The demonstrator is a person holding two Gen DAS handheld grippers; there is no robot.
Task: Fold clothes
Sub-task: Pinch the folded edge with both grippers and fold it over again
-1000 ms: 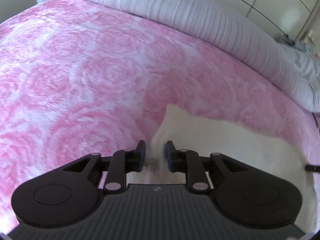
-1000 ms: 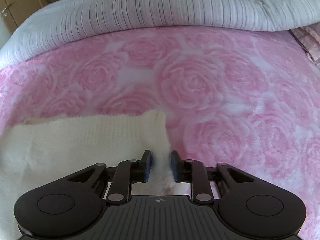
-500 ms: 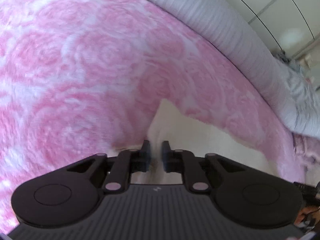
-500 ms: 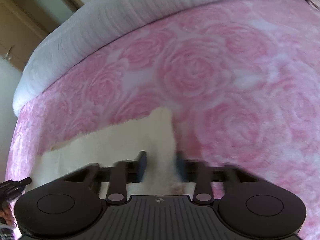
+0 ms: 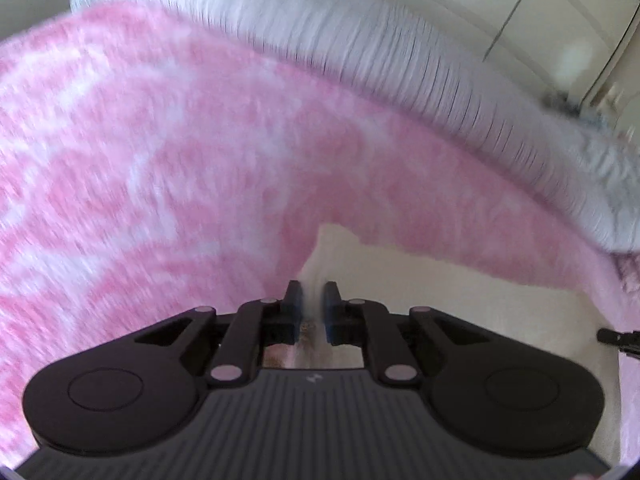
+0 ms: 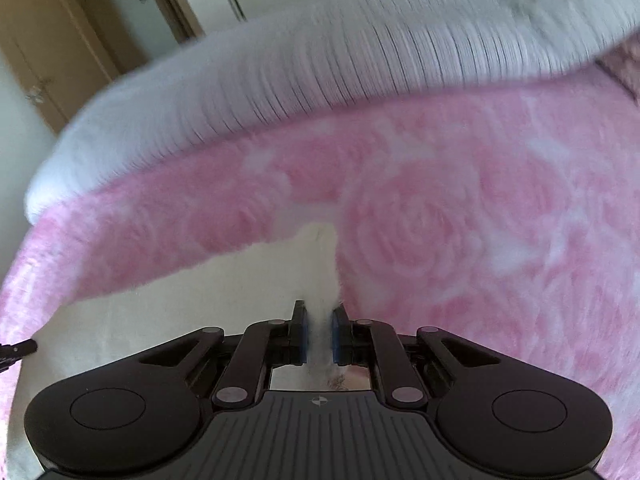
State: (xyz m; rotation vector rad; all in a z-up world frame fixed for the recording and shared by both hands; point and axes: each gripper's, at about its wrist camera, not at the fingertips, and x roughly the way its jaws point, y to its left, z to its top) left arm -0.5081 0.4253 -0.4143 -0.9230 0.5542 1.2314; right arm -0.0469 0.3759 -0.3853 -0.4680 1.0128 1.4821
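A cream knitted garment (image 5: 460, 300) lies on a pink rose-patterned blanket (image 5: 160, 160). My left gripper (image 5: 312, 306) has the garment's left edge between its blue pads, just below a corner; its jaws are opening slightly while the cloth still sits pinched. In the right wrist view the same garment (image 6: 200, 312) spreads to the left, and my right gripper (image 6: 319, 332) is shut on its right edge below the other corner. Both views are blurred by motion. Each view catches the other gripper's black tip (image 5: 616, 338) (image 6: 16, 350) at its edge.
A white striped duvet (image 5: 360, 52) (image 6: 320, 60) is bunched along the far side of the pink blanket (image 6: 460, 220). Pale wardrobe doors (image 5: 560, 8) stand behind it, and a wooden door (image 6: 48, 40) at the far left.
Both grippers' jaws have narrowed from a wider gap onto the garment's edges. The cameras have swung, and the duvet and room fill more of both views.
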